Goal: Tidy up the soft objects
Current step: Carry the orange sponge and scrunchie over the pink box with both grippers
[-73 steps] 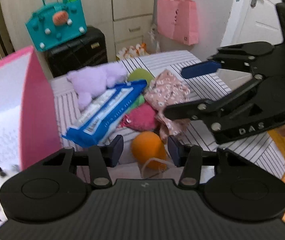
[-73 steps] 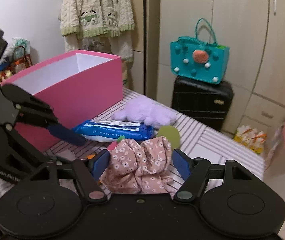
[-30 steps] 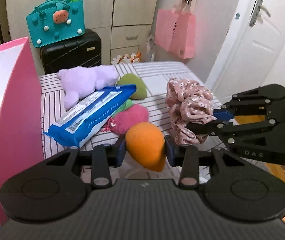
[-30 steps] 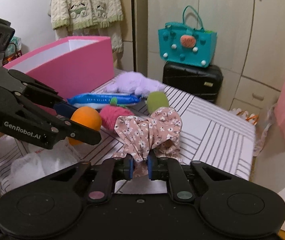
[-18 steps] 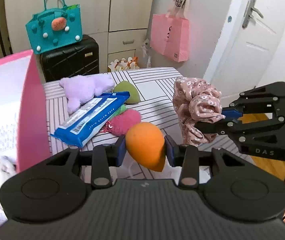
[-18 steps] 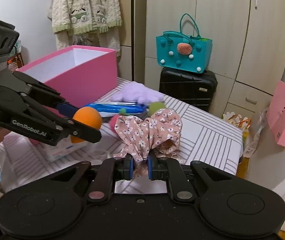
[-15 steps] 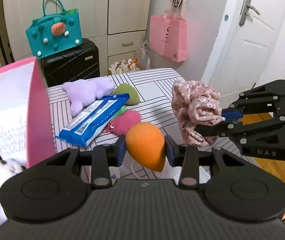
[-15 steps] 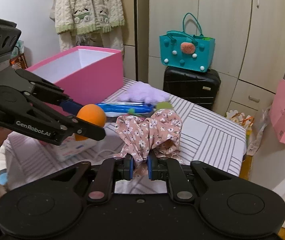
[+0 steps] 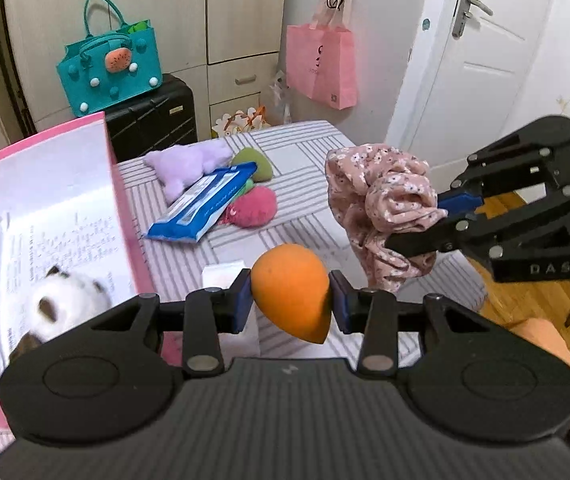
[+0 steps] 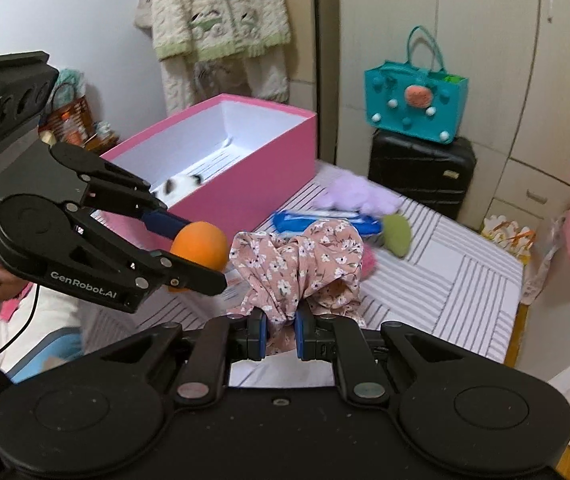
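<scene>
I am working in a home bedroom. Built-in beige wardrobes (image 9: pixel 205 20) with drawers line the far wall. A black suitcase (image 9: pixel 151 120) stands against them with a teal handbag (image 9: pixel 111 74) on top. A pink tote (image 9: pixel 321 64) hangs beside a white panelled door (image 9: pixel 481 64). A knitted cardigan (image 10: pixel 217 12) hangs on the wall. The work surface carries a striped cover (image 10: pixel 457 272) like bedding. The floor is wood (image 9: pixel 525 300).
</scene>
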